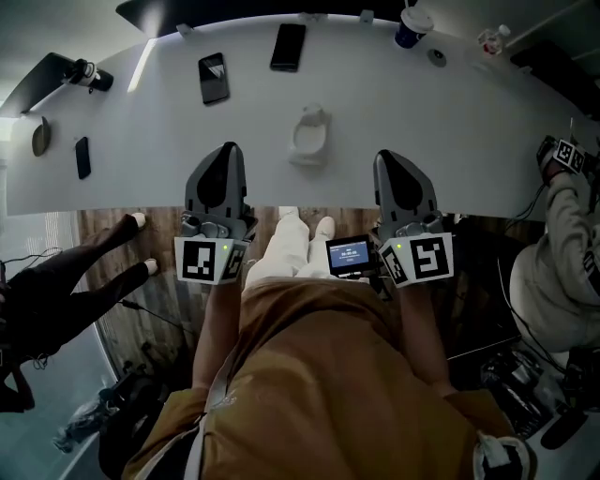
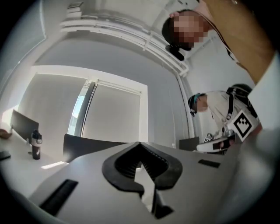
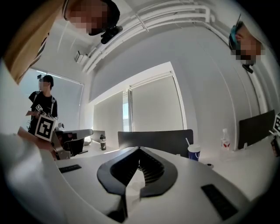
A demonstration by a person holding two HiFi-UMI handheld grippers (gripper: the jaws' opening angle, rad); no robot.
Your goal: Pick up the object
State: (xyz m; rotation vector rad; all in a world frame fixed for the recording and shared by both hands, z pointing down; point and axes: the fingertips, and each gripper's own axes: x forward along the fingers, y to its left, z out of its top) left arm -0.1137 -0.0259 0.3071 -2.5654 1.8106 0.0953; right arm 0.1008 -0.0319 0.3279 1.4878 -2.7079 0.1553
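A small white holder-like object (image 1: 309, 136) sits in the middle of the white table (image 1: 450, 141); neither gripper view shows it. My left gripper (image 1: 226, 152) hangs over the table's near edge, down and to the left of the object, jaws shut and empty. The right gripper (image 1: 388, 157) is level with it, to the object's lower right, also shut with nothing held. In the left gripper view the left gripper (image 2: 141, 149) shows closed dark pads with only the room behind them. The right gripper (image 3: 139, 154) in its own view looks the same.
Two black phones (image 1: 213, 78) (image 1: 288, 47) lie at the table's far side, a blue cup (image 1: 410, 26) and a bottle (image 1: 492, 39) at the far right. A small dark device (image 1: 82, 157) lies at the left. Another person (image 1: 562, 234) sits right; someone's legs (image 1: 84, 267) are left.
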